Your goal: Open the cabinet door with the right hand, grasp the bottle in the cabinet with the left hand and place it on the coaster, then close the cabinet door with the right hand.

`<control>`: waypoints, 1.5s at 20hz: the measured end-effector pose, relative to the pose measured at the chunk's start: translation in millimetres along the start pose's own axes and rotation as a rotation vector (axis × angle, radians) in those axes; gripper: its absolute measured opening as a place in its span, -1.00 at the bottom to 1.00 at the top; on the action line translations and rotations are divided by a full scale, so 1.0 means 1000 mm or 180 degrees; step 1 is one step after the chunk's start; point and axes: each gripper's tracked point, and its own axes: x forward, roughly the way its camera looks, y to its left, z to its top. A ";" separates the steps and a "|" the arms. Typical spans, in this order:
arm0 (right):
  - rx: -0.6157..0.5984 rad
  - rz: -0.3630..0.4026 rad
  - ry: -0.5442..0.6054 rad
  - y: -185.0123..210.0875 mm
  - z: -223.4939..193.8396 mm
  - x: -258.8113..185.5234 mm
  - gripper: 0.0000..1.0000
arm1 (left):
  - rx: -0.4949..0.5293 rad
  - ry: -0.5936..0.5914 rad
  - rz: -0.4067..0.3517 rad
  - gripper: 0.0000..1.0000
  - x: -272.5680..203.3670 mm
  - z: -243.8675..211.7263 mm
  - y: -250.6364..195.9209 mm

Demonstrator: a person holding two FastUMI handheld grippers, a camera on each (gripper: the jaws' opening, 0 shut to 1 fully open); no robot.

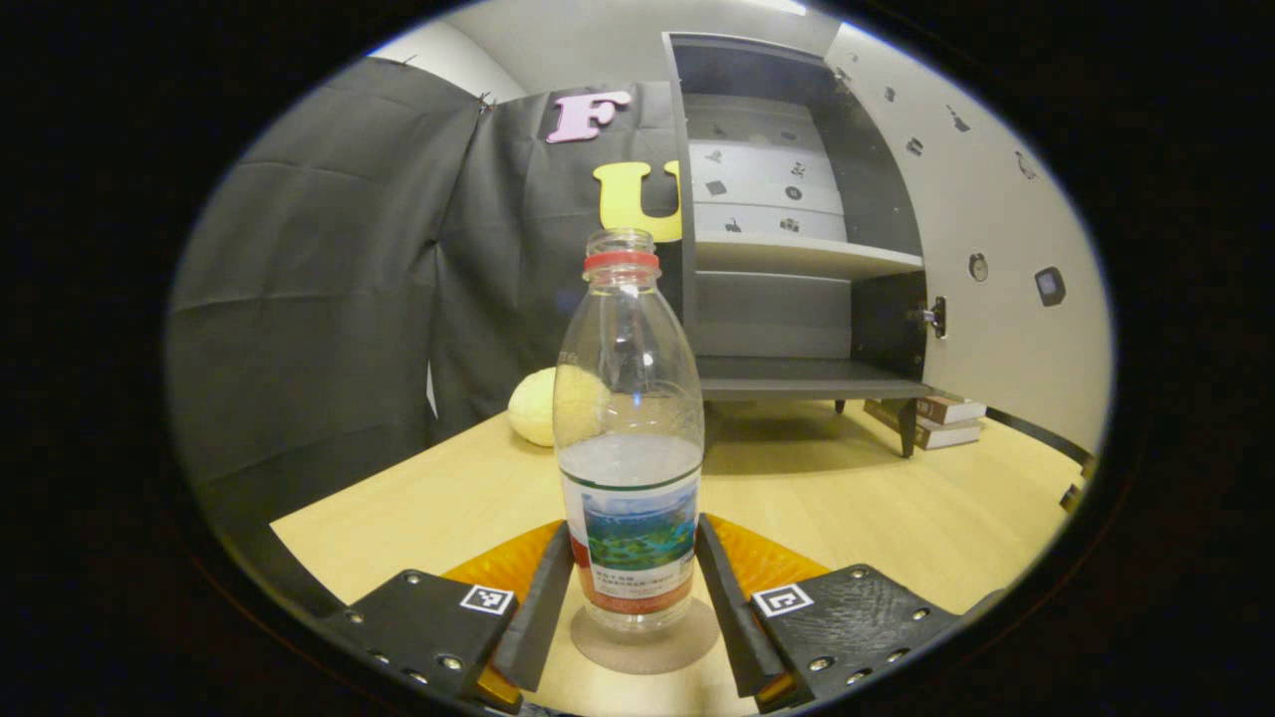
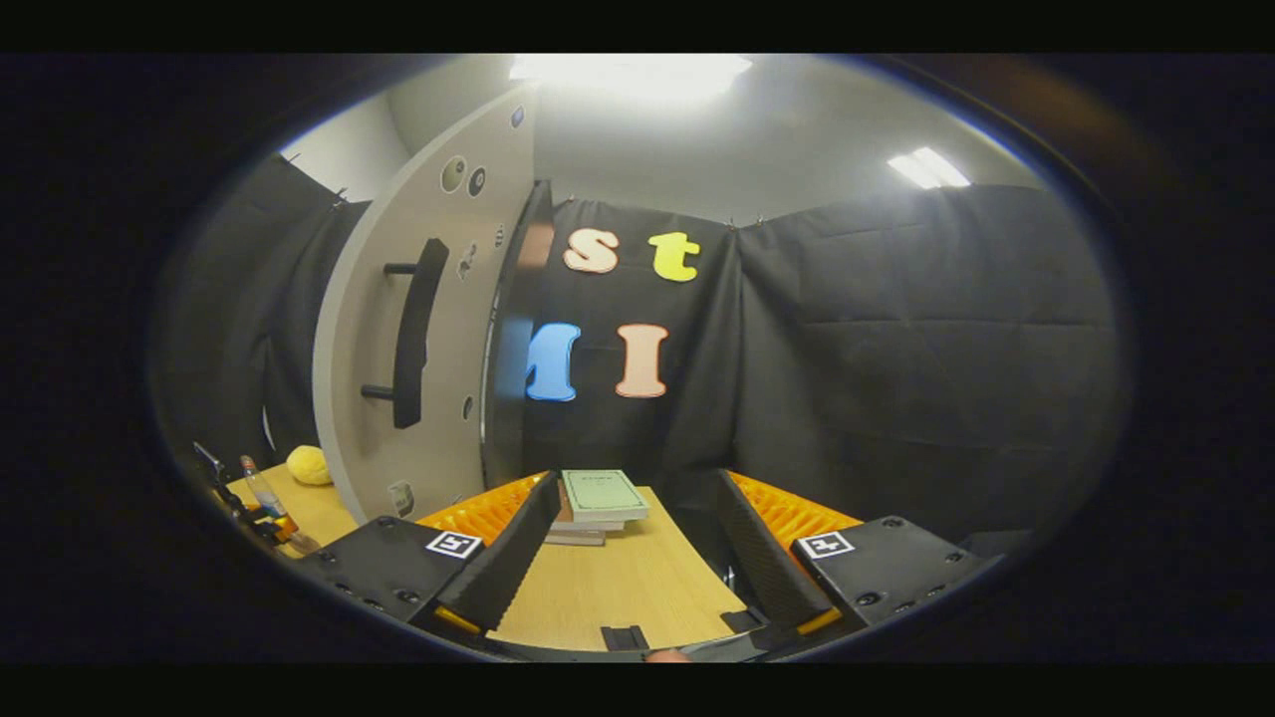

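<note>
Left gripper view: a clear plastic bottle with a red neck ring and a landscape-printed label [image 1: 629, 438] stands upright at lower centre on a round brown coaster [image 1: 642, 642], on the pale wooden table [image 1: 896, 508]. The left gripper [image 1: 632, 583] brackets the bottle's base, its jaws narrowly spread; whether the fingers [image 1: 538, 607] touch the label cannot be told. The label's small print is too fine to read. Behind the bottle at centre left lies a pale yellow rounded object [image 1: 538, 406]. At upper right stands the grey cabinet [image 1: 787, 259] with its shelves bare and its light door [image 1: 996, 249] swung open; a stack of books [image 1: 941, 416] lies beside the cabinet's foot.

Right gripper view: the right gripper [image 2: 633, 558] at bottom centre is spread wide around nothing. The door's dark bar handle [image 2: 413, 334] shows at centre left. A green-covered book tops the stack at centre, its cover writing illegible. The bottle appears small at lower left.
</note>
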 end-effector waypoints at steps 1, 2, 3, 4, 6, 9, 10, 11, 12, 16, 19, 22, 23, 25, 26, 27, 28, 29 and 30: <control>0.0011 0.0003 0.0007 0.000 -0.001 0.001 0.97 | -0.0017 0.0004 -0.0007 0.43 0.000 -0.003 0.000; 0.0013 0.0003 0.0028 0.000 -0.003 0.000 0.97 | -0.0038 0.0008 -0.0006 0.43 -0.002 -0.006 -0.001; 0.0020 -0.0005 0.0039 -0.001 -0.004 0.000 0.98 | -0.0045 0.0011 -0.0011 0.43 -0.003 -0.010 -0.003; 0.0035 -0.0013 0.0045 -0.002 -0.004 0.000 0.98 | -0.0028 0.0027 -0.0004 0.39 -0.002 -0.013 -0.004; 0.0077 -0.0014 0.0055 0.000 -0.004 0.002 0.98 | 0.0002 0.0069 0.0028 0.43 -0.004 -0.021 -0.004; 0.0082 -0.0020 0.0059 0.000 -0.004 0.002 0.98 | 0.0027 0.0040 0.0038 0.41 -0.008 -0.022 -0.005; 0.0084 -0.0017 0.0055 0.001 -0.003 0.002 0.98 | 0.0033 0.0046 0.0040 0.48 -0.008 -0.022 -0.006; 0.0091 -0.0008 0.0051 0.003 -0.003 0.003 0.98 | 0.0044 0.0064 0.0050 0.42 -0.010 -0.023 -0.006; 0.0097 0.0003 0.0050 0.005 -0.003 0.003 0.98 | 0.0055 0.0068 0.0050 0.51 -0.010 -0.023 -0.006; 0.0123 0.0044 0.0049 0.010 -0.001 0.005 0.98 | 0.0118 0.0056 0.0023 0.58 -0.018 -0.017 -0.011; 0.0189 0.0064 0.0013 0.012 0.003 0.006 0.98 | 0.0152 0.0038 0.0006 0.58 -0.024 -0.010 -0.014; 0.0222 0.0074 0.0010 0.013 0.004 0.007 0.98 | 0.0166 0.0020 0.0006 0.52 -0.027 -0.002 -0.013; 0.0231 0.0083 0.0016 0.014 0.003 0.007 0.97 | 0.0173 0.0015 0.0013 0.52 -0.027 0.002 -0.011; 0.0235 0.0096 0.0016 0.016 0.003 0.006 0.98 | 0.0190 0.0000 0.0036 0.57 -0.026 0.010 -0.007; 0.0236 0.0101 0.0015 0.017 0.004 0.005 0.98 | 0.0193 -0.0019 0.0049 0.58 -0.028 0.016 -0.006; 0.0241 0.0103 0.0004 0.017 0.005 0.004 0.98 | 0.0193 -0.0045 0.0060 0.58 -0.030 0.024 -0.005; 0.0253 0.0102 -0.0013 0.016 0.007 0.004 0.98 | 0.0195 -0.0068 0.0066 0.58 -0.032 0.030 -0.005; 0.0277 0.0098 -0.0031 0.015 0.009 0.004 0.98 | 0.0199 -0.0082 0.0074 0.56 -0.035 0.036 -0.005; 0.0311 0.0094 -0.0047 0.014 0.011 0.003 0.98 | 0.0206 -0.0112 0.0094 0.54 -0.039 0.042 -0.003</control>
